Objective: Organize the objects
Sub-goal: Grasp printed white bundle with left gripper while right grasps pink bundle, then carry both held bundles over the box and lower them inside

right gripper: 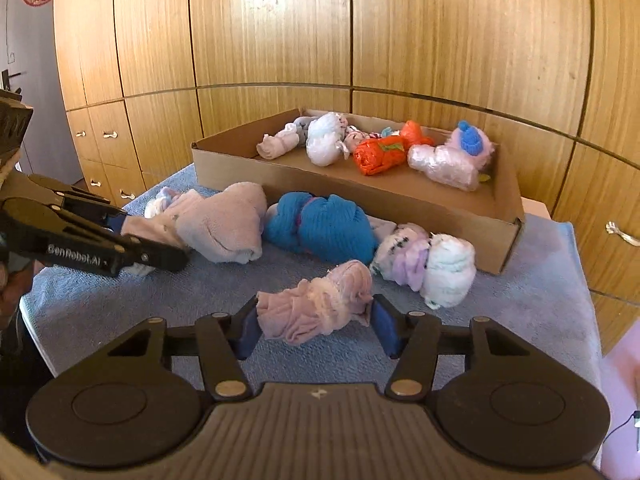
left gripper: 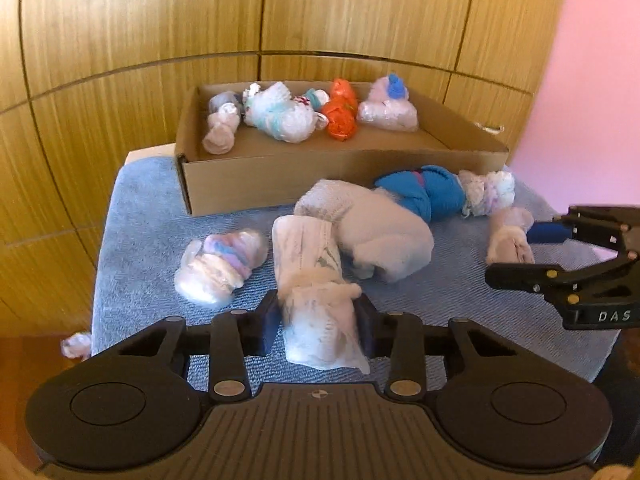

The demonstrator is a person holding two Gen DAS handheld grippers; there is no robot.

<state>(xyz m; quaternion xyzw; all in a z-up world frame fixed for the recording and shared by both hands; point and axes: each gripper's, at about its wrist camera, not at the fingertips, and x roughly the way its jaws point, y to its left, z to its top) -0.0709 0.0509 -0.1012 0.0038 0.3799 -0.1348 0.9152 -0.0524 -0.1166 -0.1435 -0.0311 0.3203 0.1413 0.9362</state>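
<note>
Clamped between the left tool's (left gripper: 318, 316) pads, a white bundle (left gripper: 316, 280) lies lengthwise toward the cardboard box (left gripper: 276, 184); a pink bundle (right gripper: 316, 304) is gripped crosswise by the right tool (right gripper: 314, 326), on the blue-covered bench (left gripper: 152, 224).

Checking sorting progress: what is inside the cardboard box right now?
The cardboard box holds rolled bundles along its far wall: a pale pink roll, white ones, an orange one and a plastic-wrapped one with a blue tuft. Smaller pieces behind them are partly hidden.
</note>
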